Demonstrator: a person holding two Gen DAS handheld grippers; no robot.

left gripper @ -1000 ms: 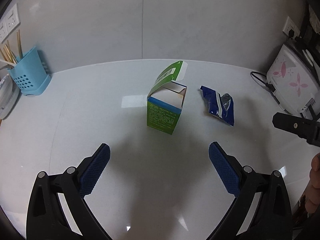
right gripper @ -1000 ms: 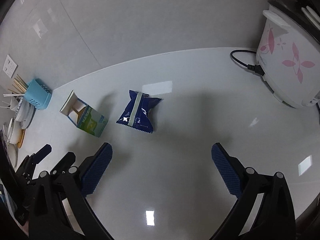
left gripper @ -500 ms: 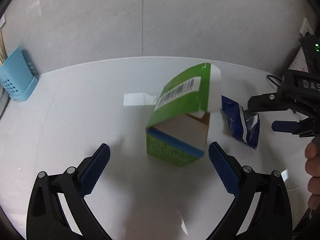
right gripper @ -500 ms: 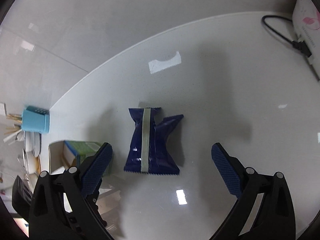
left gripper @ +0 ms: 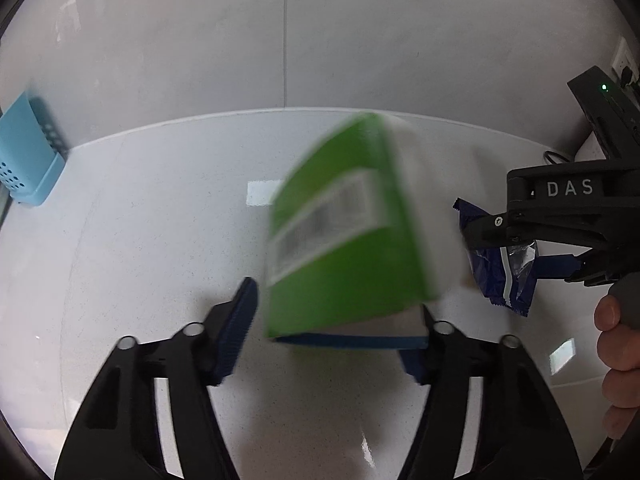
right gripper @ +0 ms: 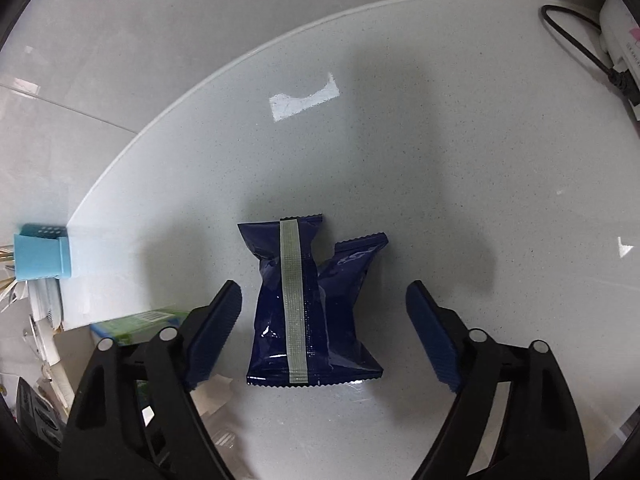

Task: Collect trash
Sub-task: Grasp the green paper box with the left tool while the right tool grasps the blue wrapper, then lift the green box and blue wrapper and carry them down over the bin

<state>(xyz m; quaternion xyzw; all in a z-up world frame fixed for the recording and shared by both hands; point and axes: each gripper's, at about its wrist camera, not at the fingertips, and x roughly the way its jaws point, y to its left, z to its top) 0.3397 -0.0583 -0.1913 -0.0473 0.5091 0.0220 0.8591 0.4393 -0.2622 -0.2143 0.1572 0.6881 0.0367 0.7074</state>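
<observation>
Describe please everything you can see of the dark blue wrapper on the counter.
The dark blue wrapper is a glossy, crinkled foil-like packet with serrated sealed ends and a pale silver seam strip along its back. It lies flat on the white counter, seam side up, pinched narrow at the middle, one upper corner splayed right. It sits between the pads of the right gripper, whose jaws have just been closing; neither pad presses it yet. The left wrist view shows a silvery patch.
</observation>
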